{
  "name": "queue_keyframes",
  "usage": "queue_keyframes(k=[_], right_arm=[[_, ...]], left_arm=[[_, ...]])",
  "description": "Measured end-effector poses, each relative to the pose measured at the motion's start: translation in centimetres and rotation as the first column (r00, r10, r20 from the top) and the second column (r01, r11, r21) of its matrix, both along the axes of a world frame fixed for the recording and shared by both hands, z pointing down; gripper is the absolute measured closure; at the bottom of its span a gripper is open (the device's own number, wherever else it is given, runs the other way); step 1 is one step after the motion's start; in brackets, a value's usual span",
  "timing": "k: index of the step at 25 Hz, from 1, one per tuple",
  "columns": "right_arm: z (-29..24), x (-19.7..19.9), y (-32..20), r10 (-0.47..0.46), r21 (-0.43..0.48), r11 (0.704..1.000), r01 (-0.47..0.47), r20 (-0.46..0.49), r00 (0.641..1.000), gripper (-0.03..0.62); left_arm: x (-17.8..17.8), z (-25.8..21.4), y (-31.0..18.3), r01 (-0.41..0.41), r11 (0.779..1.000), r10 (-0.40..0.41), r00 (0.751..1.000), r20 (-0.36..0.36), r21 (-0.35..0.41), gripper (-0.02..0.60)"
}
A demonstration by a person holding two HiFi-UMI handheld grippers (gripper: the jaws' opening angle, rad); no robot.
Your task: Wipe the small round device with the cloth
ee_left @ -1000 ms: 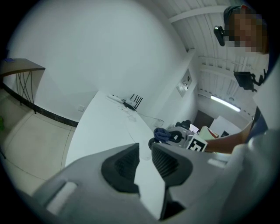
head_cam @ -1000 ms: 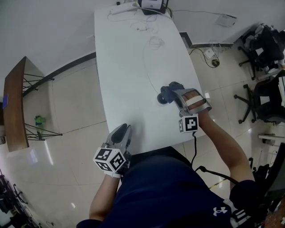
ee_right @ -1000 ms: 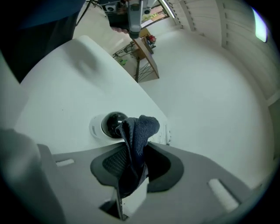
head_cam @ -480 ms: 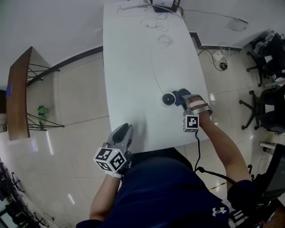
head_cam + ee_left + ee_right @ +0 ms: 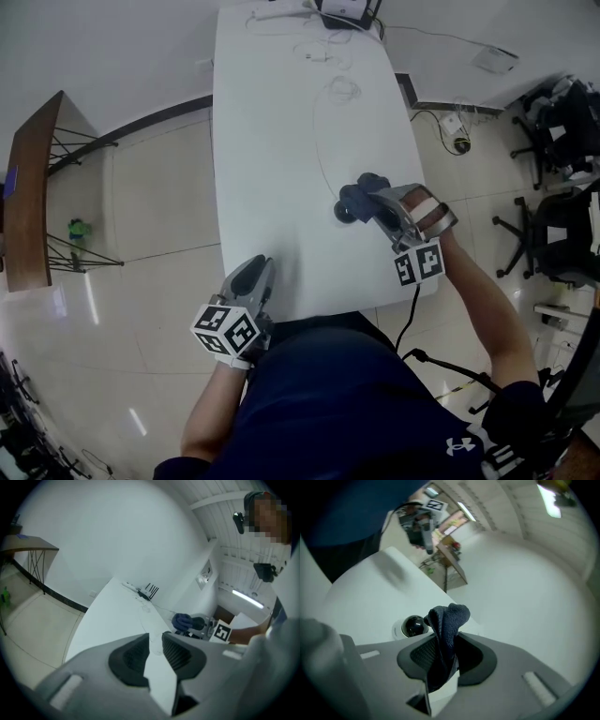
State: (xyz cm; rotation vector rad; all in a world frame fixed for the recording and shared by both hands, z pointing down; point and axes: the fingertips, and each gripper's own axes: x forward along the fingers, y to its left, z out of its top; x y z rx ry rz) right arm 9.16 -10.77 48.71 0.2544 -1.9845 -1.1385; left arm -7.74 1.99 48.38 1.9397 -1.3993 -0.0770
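The small round device [image 5: 343,213], a black dome on a white base [image 5: 412,626], sits on the white table [image 5: 272,141] near its right edge. A dark blue cloth [image 5: 362,191] is bunched over the device's far right side, and I cannot tell whether they touch. My right gripper [image 5: 377,200] is shut on that cloth [image 5: 446,620], which sticks out past the fingertips. My left gripper [image 5: 258,269] rests at the table's near edge, left of the device; its jaws [image 5: 156,646] stand nearly together with nothing between them. The cloth [image 5: 182,620] also shows far ahead in the left gripper view.
A thin cable [image 5: 319,141] runs from the device toward a power strip and a dark box [image 5: 342,11] at the table's far end. Office chairs [image 5: 562,216] stand on the right floor, a wooden side table [image 5: 23,187] on the left.
The right gripper has swept the cloth from the device's right side up onto its far side, partly covering it. The left gripper has stayed at the near edge.
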Motion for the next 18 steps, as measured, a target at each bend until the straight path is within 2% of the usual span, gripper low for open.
queue_keyframes(k=[2, 3, 5, 10, 14, 16, 18], right_arm=[[2.0, -1.0, 0.6, -0.149, 0.071, 0.984, 0.161, -0.149, 0.978, 0.488], [3.0, -1.1, 0.5, -0.193, 0.086, 0.973, 0.215, -0.210, 0.958, 0.488], [4.3, -0.8, -0.7, -0.219, 0.098, 0.962, 0.255, -0.282, 0.934, 0.488], [6.7, 1.4, -4.4, -0.151, 0.080, 0.979, 0.187, -0.334, 0.931, 0.488], [11.1, 2.9, -4.3, -0.125, 0.000, 0.991, 0.134, -0.362, 0.924, 0.488], [12.9, 3.2, -4.3, -0.080, -0.059, 0.996, 0.063, -0.343, 0.936, 0.488], [13.6, 3.6, -5.0, 0.031, -0.166, 0.983, -0.079, -0.274, 0.961, 0.488]], left_arm=[[0.5, -0.2, -0.2, -0.007, 1.000, 0.007, 1.000, -0.004, 0.005, 0.494], [0.7, -0.4, -0.3, -0.008, 1.000, 0.008, 1.000, -0.007, 0.009, 0.494], [0.6, -0.7, -0.4, 0.003, 1.000, -0.003, 1.000, -0.014, 0.017, 0.494], [-1.6, -0.1, 0.7, 0.089, 0.996, -0.089, 0.995, -0.034, -0.011, 0.494], [-3.0, 0.9, 2.2, 0.132, 0.990, -0.133, 0.991, -0.029, -0.051, 0.494], [-3.6, 1.1, 2.5, 0.148, 0.987, -0.150, 0.988, -0.028, -0.061, 0.494], [-3.9, 1.1, 2.4, 0.158, 0.986, -0.160, 0.987, -0.029, -0.062, 0.494]])
